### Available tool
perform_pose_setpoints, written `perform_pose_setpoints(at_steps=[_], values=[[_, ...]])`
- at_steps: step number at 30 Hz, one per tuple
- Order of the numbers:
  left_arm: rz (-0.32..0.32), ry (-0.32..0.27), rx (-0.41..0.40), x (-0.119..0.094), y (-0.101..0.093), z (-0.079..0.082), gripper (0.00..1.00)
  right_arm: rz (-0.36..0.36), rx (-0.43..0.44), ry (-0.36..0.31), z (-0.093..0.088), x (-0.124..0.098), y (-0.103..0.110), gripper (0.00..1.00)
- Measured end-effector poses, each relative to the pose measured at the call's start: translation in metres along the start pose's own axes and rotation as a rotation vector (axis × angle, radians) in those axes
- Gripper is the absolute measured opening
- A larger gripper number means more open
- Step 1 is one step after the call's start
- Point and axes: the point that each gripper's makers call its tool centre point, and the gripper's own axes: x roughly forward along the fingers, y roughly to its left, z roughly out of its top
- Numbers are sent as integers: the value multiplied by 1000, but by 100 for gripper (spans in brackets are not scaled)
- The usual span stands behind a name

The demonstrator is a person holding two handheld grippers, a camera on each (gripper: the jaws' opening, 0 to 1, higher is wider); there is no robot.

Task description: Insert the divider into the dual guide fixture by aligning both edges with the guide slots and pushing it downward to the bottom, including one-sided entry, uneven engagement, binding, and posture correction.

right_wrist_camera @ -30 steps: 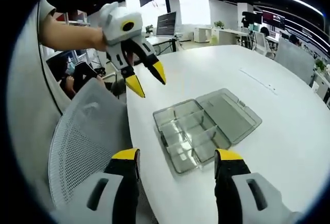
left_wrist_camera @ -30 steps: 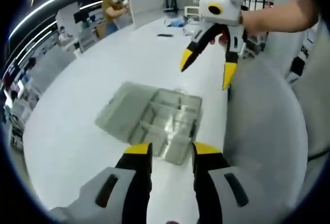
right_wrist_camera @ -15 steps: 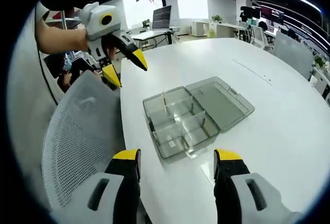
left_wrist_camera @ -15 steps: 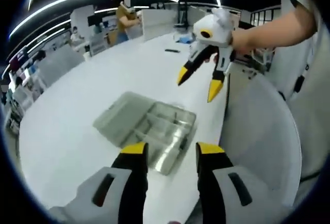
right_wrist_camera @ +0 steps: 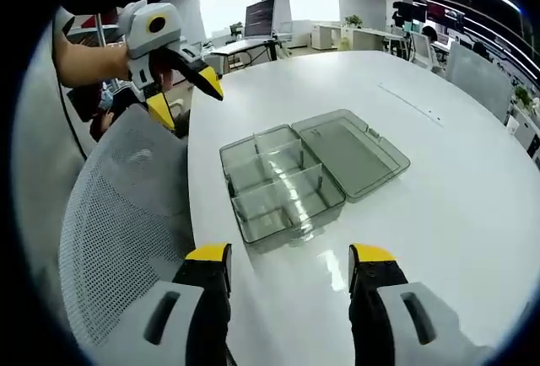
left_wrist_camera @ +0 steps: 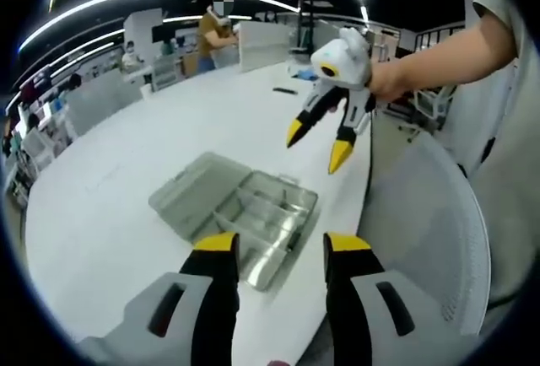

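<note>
White table (right_wrist_camera: 439,214) — box (right_wrist_camera: 287,180) unmoved, both grippers drifted back.

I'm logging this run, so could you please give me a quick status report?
Left gripper and right gripper open, both empty. Clear compartment box on white table, lid open, untouched. Mesh chair beside table edge.

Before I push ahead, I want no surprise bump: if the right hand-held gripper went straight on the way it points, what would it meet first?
Probably the clear compartment box, lying open on the white table ahead of the right hand-held gripper. Its jaws stand open and empty. Depth is hard to judge.
</note>
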Motion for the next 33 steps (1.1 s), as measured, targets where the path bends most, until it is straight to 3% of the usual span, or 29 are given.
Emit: perform_pose_setpoints(at_steps=[33], values=[[-7, -18, -28, 0, 0, -1, 39, 1, 27, 82, -23, 18, -33, 50]])
